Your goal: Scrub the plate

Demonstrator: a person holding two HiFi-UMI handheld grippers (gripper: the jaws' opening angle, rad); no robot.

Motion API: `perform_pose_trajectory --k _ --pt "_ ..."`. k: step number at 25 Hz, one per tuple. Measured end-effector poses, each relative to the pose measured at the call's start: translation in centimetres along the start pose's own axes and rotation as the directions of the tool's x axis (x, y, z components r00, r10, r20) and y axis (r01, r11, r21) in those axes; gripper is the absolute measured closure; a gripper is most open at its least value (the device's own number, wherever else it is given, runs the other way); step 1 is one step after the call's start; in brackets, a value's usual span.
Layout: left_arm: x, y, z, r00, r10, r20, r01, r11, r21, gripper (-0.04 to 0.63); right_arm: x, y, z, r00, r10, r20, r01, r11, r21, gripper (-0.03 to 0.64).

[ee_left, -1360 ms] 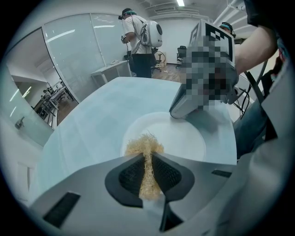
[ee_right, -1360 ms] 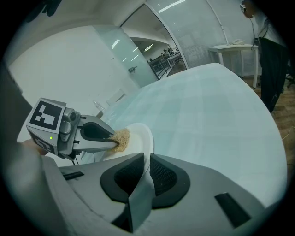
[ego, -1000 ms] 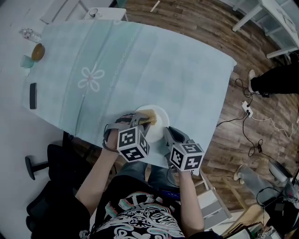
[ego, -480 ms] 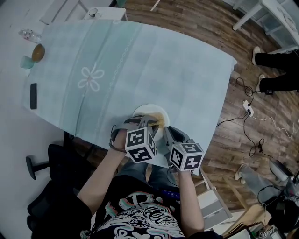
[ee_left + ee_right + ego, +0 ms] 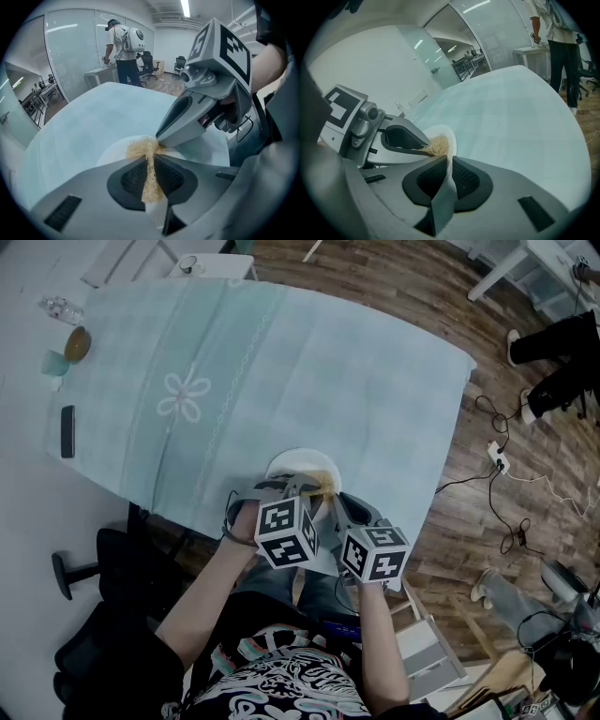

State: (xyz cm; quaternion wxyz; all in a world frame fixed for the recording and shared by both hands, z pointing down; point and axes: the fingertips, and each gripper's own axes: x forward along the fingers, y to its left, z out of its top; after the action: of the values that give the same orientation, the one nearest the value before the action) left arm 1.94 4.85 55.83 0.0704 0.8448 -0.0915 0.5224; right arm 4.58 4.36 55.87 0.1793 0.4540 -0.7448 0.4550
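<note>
A white plate (image 5: 295, 465) lies at the near edge of the table, also seen in the left gripper view as plate (image 5: 112, 152) and in the right gripper view as plate (image 5: 440, 133). My left gripper (image 5: 314, 491) is shut on a tan fibrous scrubber (image 5: 149, 164), whose tuft (image 5: 323, 482) rests on the plate's right side. My right gripper (image 5: 336, 507) is shut on the plate's near rim (image 5: 451, 164), which stands edge-on between its pads. The scrubber (image 5: 437, 145) shows just past that rim. The two grippers sit side by side, nearly touching.
A pale blue-green tablecloth (image 5: 281, 362) covers the table. At the far left lie a dark phone (image 5: 66, 431), a small bowl (image 5: 76, 344) and a cup (image 5: 53, 363). Cables (image 5: 506, 484) trail on the wood floor at the right. A person (image 5: 123, 49) stands by a far desk.
My left gripper has slid to the right across the plate with the scrubber, closing in on the right gripper. The right gripper has kept its hold on the rim.
</note>
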Motion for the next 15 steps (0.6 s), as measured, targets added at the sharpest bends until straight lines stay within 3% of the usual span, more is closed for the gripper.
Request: perform_pose_trajectory --k 15 --pt "-0.26 -0.06 -0.33 1.000 0.005 0.009 -0.005 1.000 -0.015 0.532 0.11 0.07 0.11 1.000 -0.027 0.016 0.027 0.999 -0.027 0.594"
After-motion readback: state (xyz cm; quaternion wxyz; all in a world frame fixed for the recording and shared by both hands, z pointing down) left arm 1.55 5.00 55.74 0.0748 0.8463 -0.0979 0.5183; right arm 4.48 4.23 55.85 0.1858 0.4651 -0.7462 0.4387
